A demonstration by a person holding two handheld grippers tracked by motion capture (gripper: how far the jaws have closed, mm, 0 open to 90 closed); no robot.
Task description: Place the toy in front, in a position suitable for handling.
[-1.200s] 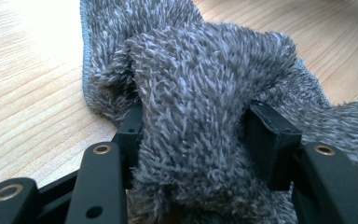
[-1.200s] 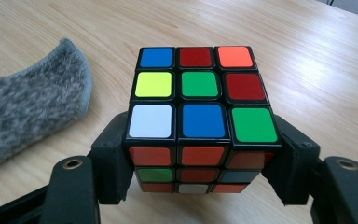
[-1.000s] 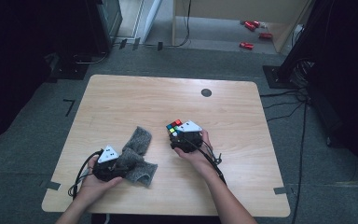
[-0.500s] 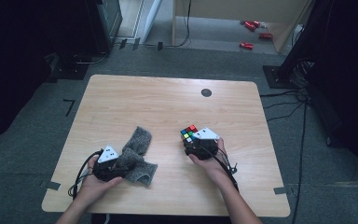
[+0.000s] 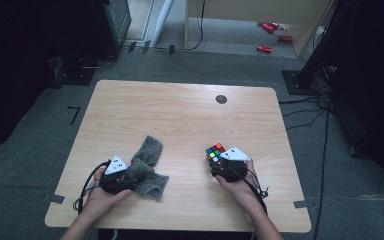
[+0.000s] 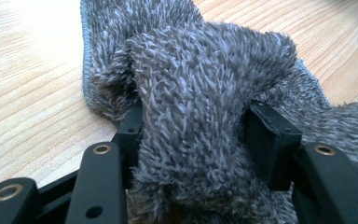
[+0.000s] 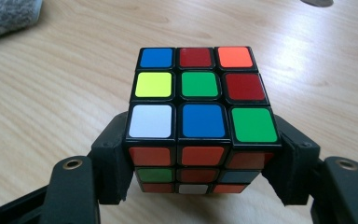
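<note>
Nearest me, my left gripper [image 5: 125,176] clamps a bunched fold of the fuzzy grey cloth [image 6: 205,107], which lies crumpled at the near left of the pale wooden table [image 5: 180,115]. At the near right, my right gripper [image 5: 219,161] has its jaws pressed on both sides of the multicoloured puzzle cube [image 7: 200,93]. Beyond, a small dark disc [image 5: 221,99] sits near the far edge.

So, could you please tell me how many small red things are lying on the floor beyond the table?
3 that I can make out: one nearest the table, one to its right, and one farthest back. More may be hidden behind the wooden furniture there.
</note>
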